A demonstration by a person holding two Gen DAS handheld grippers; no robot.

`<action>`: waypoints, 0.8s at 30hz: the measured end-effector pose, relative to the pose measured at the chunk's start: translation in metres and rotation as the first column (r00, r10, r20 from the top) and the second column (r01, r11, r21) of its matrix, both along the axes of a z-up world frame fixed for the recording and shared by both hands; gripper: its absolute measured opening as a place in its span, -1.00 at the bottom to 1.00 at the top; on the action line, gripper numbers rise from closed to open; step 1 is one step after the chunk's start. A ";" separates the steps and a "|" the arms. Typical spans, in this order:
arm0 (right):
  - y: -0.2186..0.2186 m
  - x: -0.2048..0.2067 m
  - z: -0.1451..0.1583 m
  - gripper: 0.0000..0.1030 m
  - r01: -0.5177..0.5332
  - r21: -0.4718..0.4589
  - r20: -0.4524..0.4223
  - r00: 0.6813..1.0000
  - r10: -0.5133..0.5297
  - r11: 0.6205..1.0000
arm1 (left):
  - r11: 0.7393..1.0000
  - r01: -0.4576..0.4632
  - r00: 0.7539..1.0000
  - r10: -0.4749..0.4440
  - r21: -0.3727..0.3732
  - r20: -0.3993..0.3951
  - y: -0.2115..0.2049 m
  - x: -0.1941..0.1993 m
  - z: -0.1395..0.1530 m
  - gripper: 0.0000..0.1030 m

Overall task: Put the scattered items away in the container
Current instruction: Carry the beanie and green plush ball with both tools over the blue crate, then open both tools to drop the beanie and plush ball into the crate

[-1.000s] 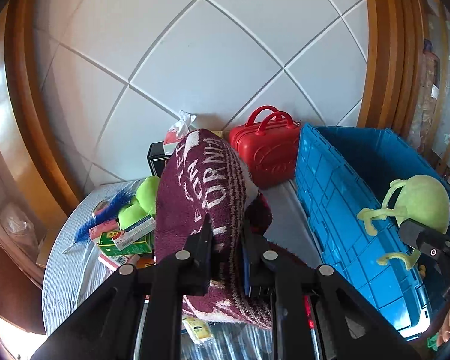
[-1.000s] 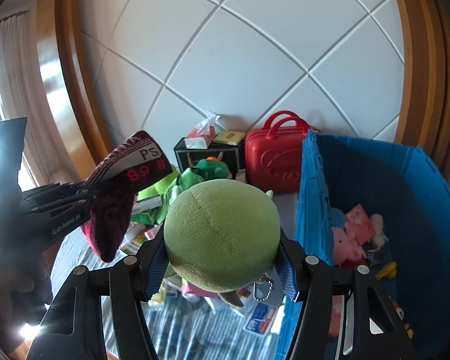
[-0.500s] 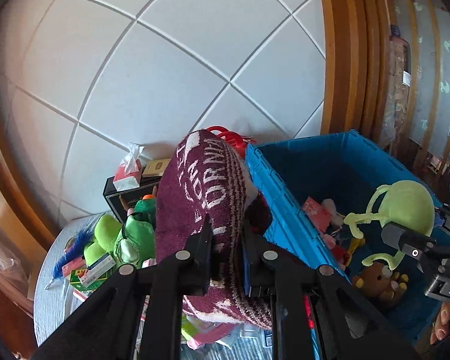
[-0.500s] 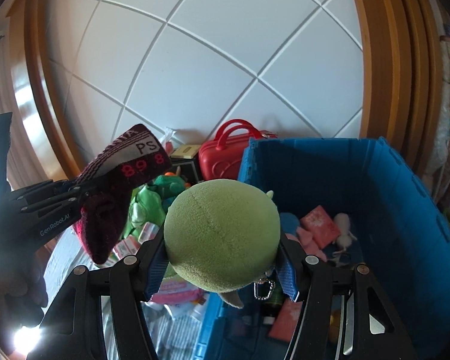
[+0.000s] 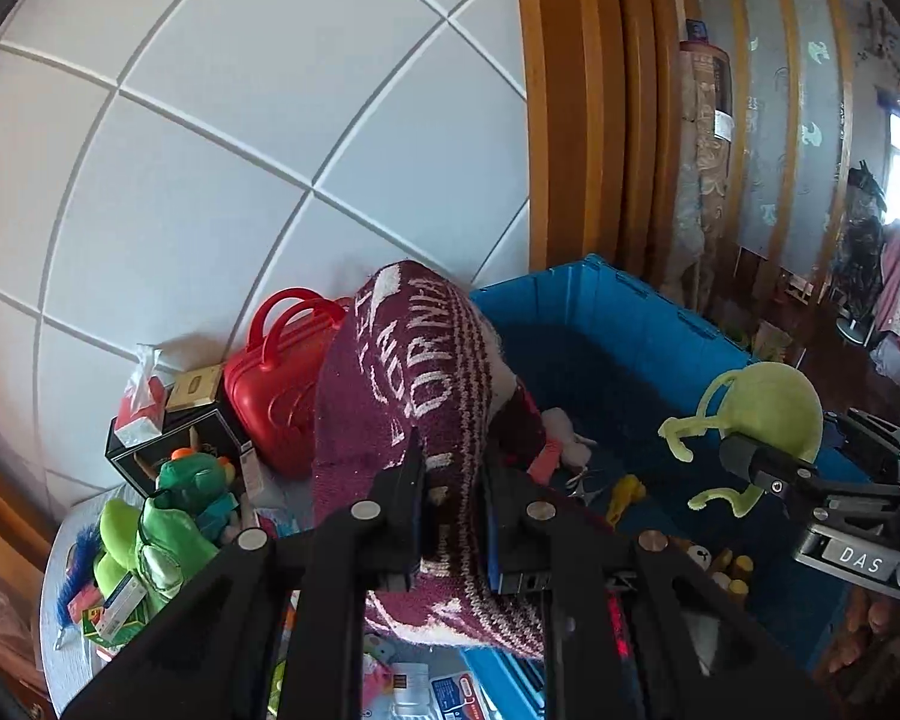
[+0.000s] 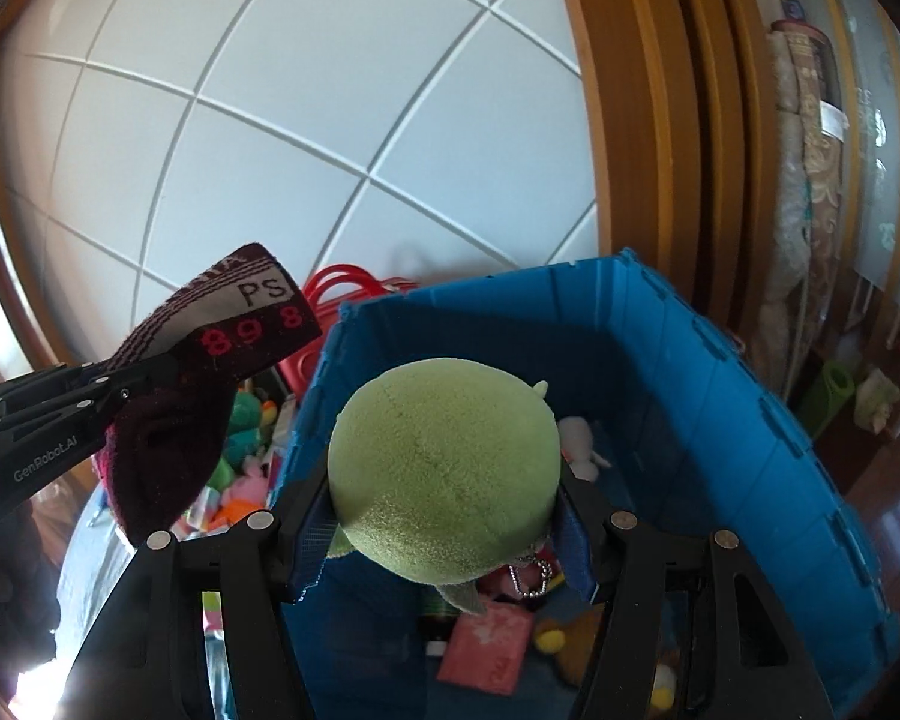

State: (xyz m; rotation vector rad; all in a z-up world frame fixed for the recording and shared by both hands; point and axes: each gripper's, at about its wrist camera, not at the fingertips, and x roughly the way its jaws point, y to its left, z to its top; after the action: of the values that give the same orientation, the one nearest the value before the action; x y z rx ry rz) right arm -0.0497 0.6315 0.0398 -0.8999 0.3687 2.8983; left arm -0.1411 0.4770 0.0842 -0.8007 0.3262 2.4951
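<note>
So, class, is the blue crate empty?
No. The blue crate already holds a pink packet and small soft toys on its floor.

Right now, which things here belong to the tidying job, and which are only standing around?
Job: maroon knitted hat in left gripper; green plush in right gripper; blue crate.
Around: red case; wooden door frame.

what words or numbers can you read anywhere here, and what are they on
"PS" and "898": on the knit sock held in the left gripper.
"GenRobot.AI": on the left gripper's side.
"DAS", then cut off: on the right gripper, which holds the green plush.
White lettering on the sock in the left view: only partly legible.
Packets on the table: too small to read.
</note>
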 end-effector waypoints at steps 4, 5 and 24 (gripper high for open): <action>0.021 0.004 -0.002 0.19 0.044 0.002 0.010 0.999 -0.044 0.999 | 0.999 0.036 0.999 -0.036 -0.016 0.008 0.025 -0.004 -0.004 -0.71; 0.026 0.004 -0.003 0.19 0.052 0.000 0.012 0.999 -0.052 0.999 | 0.999 0.044 0.999 -0.044 -0.020 0.016 0.031 -0.006 -0.006 -0.71; 0.065 -0.013 -0.022 0.19 0.106 -0.016 0.058 0.993 -0.105 0.994 | 0.994 0.096 0.995 -0.093 -0.059 0.044 0.076 -0.035 -0.017 -0.71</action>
State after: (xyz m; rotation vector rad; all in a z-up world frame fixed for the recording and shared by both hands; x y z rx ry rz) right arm -0.0623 0.6961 0.0174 -0.9335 0.4264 2.7718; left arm -0.1758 0.5528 0.0669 -0.8405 0.4178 2.3873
